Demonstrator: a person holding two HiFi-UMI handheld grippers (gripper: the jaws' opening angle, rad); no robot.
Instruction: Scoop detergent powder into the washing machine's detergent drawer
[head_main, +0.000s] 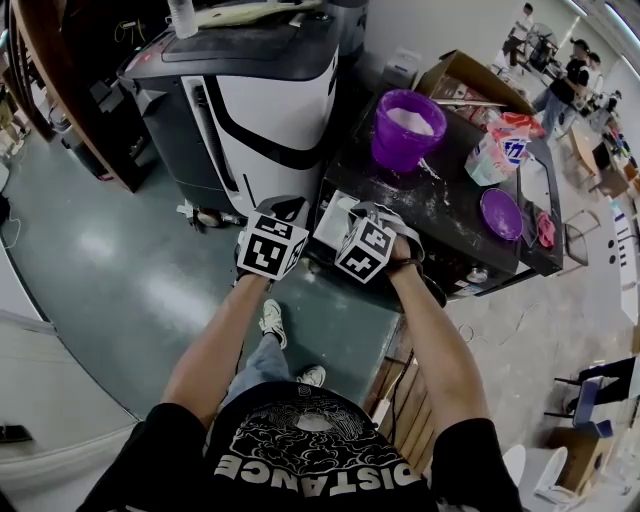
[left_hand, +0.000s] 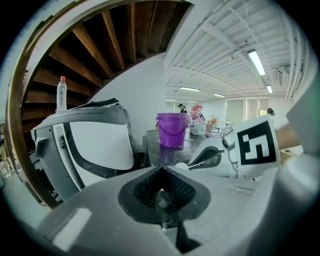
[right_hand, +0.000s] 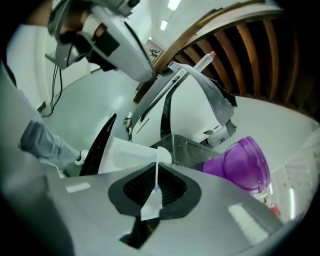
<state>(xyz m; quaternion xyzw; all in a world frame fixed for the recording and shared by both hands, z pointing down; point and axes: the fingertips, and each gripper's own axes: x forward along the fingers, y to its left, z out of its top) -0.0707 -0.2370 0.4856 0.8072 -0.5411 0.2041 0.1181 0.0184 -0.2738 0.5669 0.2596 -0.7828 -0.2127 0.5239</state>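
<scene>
Right gripper (right_hand: 156, 187): fingers clamped on the thin handle of a white scoop (right_hand: 156, 170), seen edge-on running straight out from the pads. Just past the fingers I see the white detergent drawer (right_hand: 120, 154), pulled out from the front of the dark counter (right_hand: 192, 150). Can't tell if the scoop bowl holds powder.

Left gripper (left_hand: 161, 199): fingers pressed together, nothing in them. It's beside the right one, both held in front of the counter edge. In the left gripper view I see the right gripper's marker cube (left_hand: 256, 146), with the scoop sticking out ahead of it toward the counter.

In the head view the drawer (head_main: 332, 224) sits between the two grippers, at the counter's (head_main: 400, 215) near corner.

Further out on the counter:
- purple bucket (head_main: 405, 130), open, with white detergent powder (head_main: 410, 120) inside
- spilled powder (head_main: 438, 185) scattered on the top next to the bucket
- purple lid (head_main: 500, 213) lying flat, to the right of the bucket and apart from it
- detergent bag (head_main: 495, 150) behind the lid
- cardboard box (head_main: 465, 80) at the far edge

Left of the counter is a white-and-black machine (head_main: 270, 100) with a bottle (left_hand: 61, 93) upright on top. People (head_main: 570, 75) are standing at the far right of the room.
</scene>
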